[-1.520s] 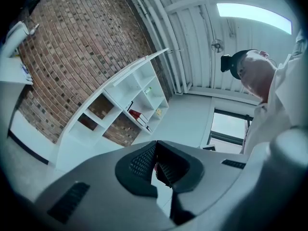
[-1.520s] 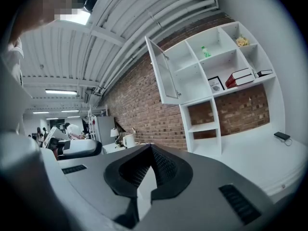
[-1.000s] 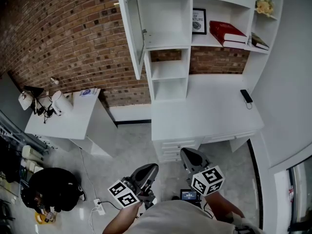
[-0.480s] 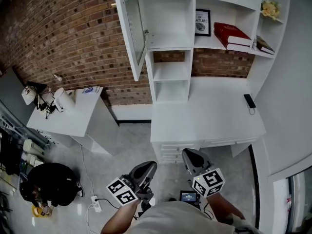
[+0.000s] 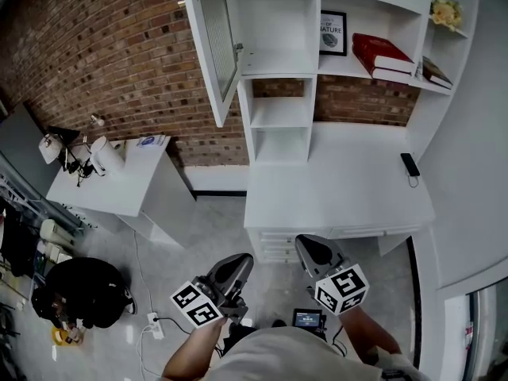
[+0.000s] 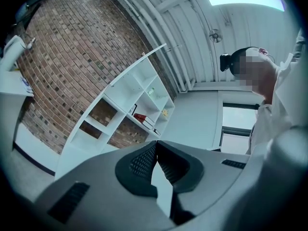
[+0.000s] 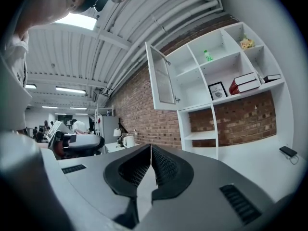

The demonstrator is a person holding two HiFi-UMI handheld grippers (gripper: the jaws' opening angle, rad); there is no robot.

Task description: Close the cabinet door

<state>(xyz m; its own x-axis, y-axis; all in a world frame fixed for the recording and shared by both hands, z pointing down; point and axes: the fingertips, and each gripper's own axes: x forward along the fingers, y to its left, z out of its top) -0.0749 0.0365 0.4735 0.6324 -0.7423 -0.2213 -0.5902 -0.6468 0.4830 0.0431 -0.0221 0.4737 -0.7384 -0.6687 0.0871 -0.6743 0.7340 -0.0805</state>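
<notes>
The white cabinet door with a glass pane hangs open at the upper left of the white shelf unit, swung out toward the brick wall. In the right gripper view the door stands out edge-on to the left of its compartment. Low in the head view, in front of the desk and well short of the door, are my left gripper and right gripper. Both are shut with nothing between the jaws, as the left gripper and the right gripper show in their own views.
A white desk with drawers stands under the shelves, a dark phone at its right end. Red books and a framed picture sit on shelves. At the left are a white side table and a black bag.
Both grippers have crept a little up the picture toward the desk. The head view has shifted slightly, and the cabinet door stays open as before.
</notes>
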